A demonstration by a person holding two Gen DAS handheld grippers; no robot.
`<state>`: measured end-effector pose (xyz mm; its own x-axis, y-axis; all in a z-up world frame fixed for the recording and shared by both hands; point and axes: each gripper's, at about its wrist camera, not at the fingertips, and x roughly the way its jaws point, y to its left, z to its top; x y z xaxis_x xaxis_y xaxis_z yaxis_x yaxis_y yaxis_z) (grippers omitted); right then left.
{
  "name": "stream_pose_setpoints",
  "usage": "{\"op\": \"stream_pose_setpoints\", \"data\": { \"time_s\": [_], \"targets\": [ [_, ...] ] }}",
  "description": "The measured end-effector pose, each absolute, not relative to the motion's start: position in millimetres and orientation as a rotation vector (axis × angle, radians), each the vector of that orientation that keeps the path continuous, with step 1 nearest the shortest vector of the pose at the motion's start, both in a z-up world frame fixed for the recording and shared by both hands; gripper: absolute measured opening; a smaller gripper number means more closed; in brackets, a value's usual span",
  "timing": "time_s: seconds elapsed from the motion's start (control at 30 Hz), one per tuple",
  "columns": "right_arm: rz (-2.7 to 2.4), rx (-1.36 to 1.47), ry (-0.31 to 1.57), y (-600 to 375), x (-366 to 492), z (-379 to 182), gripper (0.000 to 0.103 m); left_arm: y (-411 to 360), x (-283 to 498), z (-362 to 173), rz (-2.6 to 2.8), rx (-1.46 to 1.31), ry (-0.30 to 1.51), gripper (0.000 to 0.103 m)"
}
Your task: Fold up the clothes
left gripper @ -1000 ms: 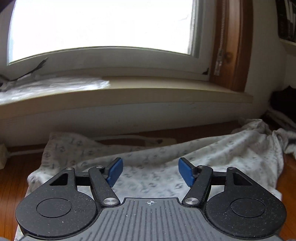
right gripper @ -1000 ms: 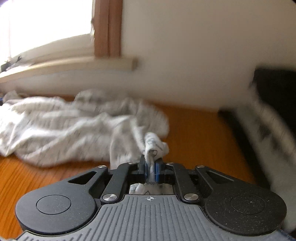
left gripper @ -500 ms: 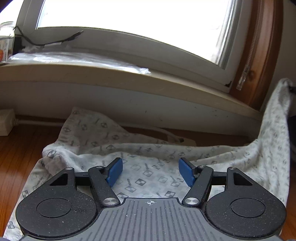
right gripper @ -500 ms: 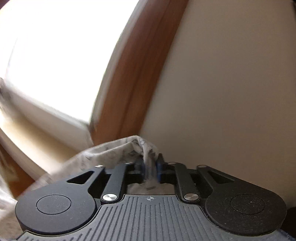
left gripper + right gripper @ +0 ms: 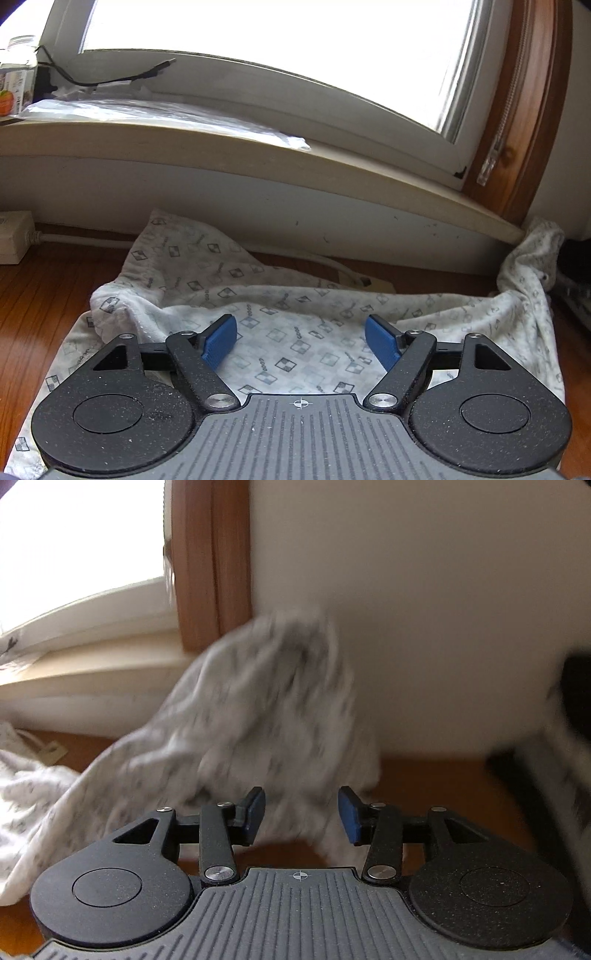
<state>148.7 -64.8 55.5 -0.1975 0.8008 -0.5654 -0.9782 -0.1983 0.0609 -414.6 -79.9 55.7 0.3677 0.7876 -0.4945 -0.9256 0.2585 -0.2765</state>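
Observation:
A white garment (image 5: 295,325) printed with small grey squares lies spread on the wooden floor (image 5: 48,288) below the window sill. My left gripper (image 5: 301,341) hovers just above its middle; its jaws are opening, with nothing pinched between the blue pads. The garment's right end (image 5: 532,258) stands bunched up near the window's corner. In the right wrist view that end (image 5: 258,709) is blurred in mid-air in front of my right gripper (image 5: 301,816). That gripper's jaws are opening and the pads do not press on the cloth.
A pale window sill (image 5: 221,147) with a plastic sheet and a black cable (image 5: 110,79) runs along the wall. A white socket block (image 5: 13,236) sits at the far left. Dark objects (image 5: 546,775) lie on the floor at the right, against a bare wall (image 5: 424,609).
The right gripper, shut on a fold of the garment, lifted it and swung it, then spread its jaws and let go; the cloth now falls free. The left gripper rolled and widened slightly.

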Motion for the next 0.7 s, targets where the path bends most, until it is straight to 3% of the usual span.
{"op": "stream_pose_setpoints", "data": {
  "time_s": [0.1, 0.33, 0.37, 0.4, 0.43, 0.47, 0.53, 0.7],
  "targets": [
    [1.738, -0.441, 0.628, -58, 147, 38, 0.06, -79, -416, 55, 1.183, -0.586, 0.275, 0.079],
    [1.739, -0.44, 0.658, -36, 122, 20, 0.058, -78, -422, 54, 1.186, -0.619, 0.252, 0.079],
    [1.733, -0.449, 0.637, -34, 118, 18, 0.055, -78, -422, 54, 1.19, -0.621, 0.251, 0.079],
    [1.737, -0.452, 0.612, -34, 116, 16, 0.04, -78, -423, 53, 1.195, -0.623, 0.251, 0.079],
    [1.747, -0.455, 0.61, -33, 116, 15, 0.014, -78, -423, 53, 1.202, -0.625, 0.253, 0.079],
    [1.756, -0.454, 0.609, -33, 116, 15, 0.005, -77, -423, 53, 1.208, -0.626, 0.255, 0.079],
    [1.756, -0.402, 0.597, -40, 123, 25, 0.005, -77, -422, 53, 1.226, -0.628, 0.263, 0.079],
    [1.725, -0.22, 0.364, -88, 152, 98, 0.004, -75, -420, 54, 1.271, -0.623, 0.304, 0.079]
  ]
}}
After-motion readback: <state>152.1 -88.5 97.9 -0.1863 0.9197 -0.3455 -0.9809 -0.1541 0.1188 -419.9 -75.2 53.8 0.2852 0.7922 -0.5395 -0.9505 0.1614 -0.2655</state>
